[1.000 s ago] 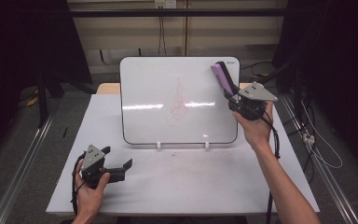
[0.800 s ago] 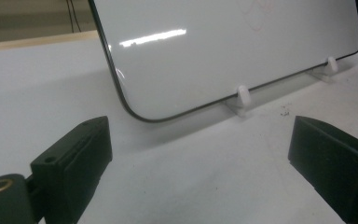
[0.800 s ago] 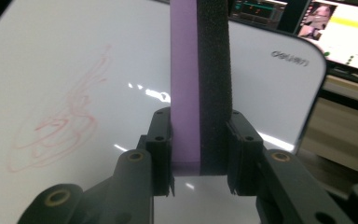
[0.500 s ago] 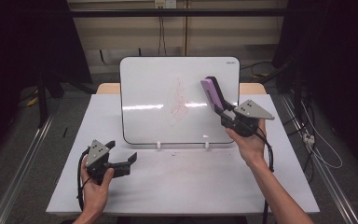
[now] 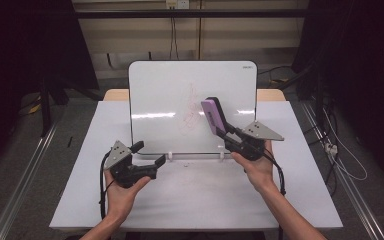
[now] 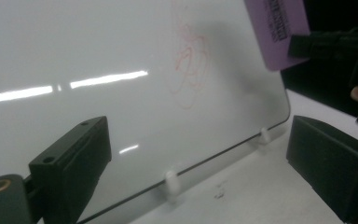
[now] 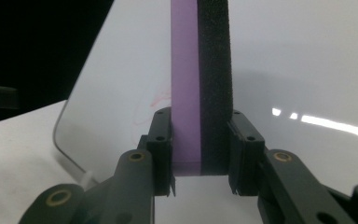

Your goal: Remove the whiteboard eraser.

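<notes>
Between right gripper (image 7: 200,154) fingers (image 7: 161,140): clamped eraser (image 7: 200,84).

Hardly any writing can be made out. The purple rectangular eraser with black foam backing (image 6: 275,28), at one o'clock in the left gripper view, carries a line of dark print along its face, too blurred to read. The white glossy whiteboard with rounded corners (image 5: 165,95) bears a tiny dark brand mark at its two o'clock corner in the high view, also illegible. The red scribble (image 6: 189,70) on it forms no letters.
</notes>
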Tool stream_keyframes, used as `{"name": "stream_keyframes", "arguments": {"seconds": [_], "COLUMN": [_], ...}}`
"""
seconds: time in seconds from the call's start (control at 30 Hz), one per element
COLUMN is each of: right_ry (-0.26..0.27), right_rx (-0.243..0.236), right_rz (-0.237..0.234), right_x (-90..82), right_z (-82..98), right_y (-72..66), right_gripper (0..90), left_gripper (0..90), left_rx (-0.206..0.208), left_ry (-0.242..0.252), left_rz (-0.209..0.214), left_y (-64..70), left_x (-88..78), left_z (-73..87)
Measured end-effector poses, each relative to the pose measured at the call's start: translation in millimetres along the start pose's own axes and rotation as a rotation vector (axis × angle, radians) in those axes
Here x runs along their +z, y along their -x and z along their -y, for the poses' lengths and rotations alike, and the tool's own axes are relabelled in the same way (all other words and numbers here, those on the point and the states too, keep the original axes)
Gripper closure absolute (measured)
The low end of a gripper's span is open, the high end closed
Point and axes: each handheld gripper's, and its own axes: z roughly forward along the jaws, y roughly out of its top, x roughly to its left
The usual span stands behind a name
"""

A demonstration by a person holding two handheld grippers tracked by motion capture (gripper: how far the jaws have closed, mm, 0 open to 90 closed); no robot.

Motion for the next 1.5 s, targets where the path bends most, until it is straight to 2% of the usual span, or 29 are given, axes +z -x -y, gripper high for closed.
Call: {"name": "stream_keyframes", "arguments": {"seconds": [0.13, 0.17, 0.33, 0.47, 0.5, 0.6, 0.77, 0.87, 1.03, 1.07, 1.13, 1.37, 1.5], "right_ry": [0.001, 0.003, -0.003, -0.01, -0.01, -0.01, -0.004, -0.008, 0.007, 0.007, 0.01, 0.02, 0.029], "right_rx": [0.01, 0.013, 0.006, 0.026, 0.026, 0.022, 0.023, 0.046, 0.082, 0.082, 0.089, 0.106, 0.132], "right_rz": [-0.024, -0.032, -0.059, -0.09, -0.09, -0.104, -0.111, -0.123, -0.135, -0.135, -0.14, -0.14, -0.147], "right_x": [3.8, 4.6, 7.9, 10.6, 10.6, 11.7, 12.7, 13.5, 14.3, 14.3, 14.4, 14.9, 15.1], "right_z": [6.6, 8.0, 13.3, 21.0, 21.0, 23.8, 27.3, 30.3, 31.0, 31.0, 30.9, 31.6, 32.6], "right_y": [-13.7, -16.4, -26.0, -36.2, -36.2, -41.2, -46.9, -49.6, -53.2, -53.2, -53.5, -55.0, -55.7], "right_gripper": [66.4, 66.4, 66.3, 66.3, 66.3, 66.3, 66.2, 66.2, 66.2, 66.2, 66.2, 66.1, 66.1], "left_gripper": [6.4, 6.5, 7.9, 8.1, 8.1, 10.3, 14.4, 19.1, 24.6, 24.6, 26.5, 32.4, 36.7], "left_rx": [-0.027, -0.031, -0.052, -0.107, -0.121, -0.129, -0.179, -0.189, -0.25, -0.235, -0.233, -0.265, -0.277], "left_ry": [0.059, 0.069, 0.081, 0.097, 0.107, 0.134, 0.142, 0.161, 0.186, 0.185, 0.191, 0.189, 0.195], "left_rz": [0.019, 0.037, 0.068, 0.088, 0.09, 0.086, 0.128, 0.135, 0.142, 0.14, 0.131, 0.137, 0.136], "left_y": [5.8, 9.4, 18.1, 23.5, 24.7, 25.6, 29.5, 33.3, 37.2, 37.5, 39.8, 43.7, 45.0], "left_x": [9.2, 13.9, 22.5, 31.8, 34.0, 39.3, 49.9, 53.8, 59.1, 59.9, 62.5, 70.8, 73.2], "left_z": [-2.7, -3.8, -3.3, -2.9, -3.6, -6.5, -9.0, -7.9, -5.8, -4.9, -3.4, 2.2, 5.2]}}
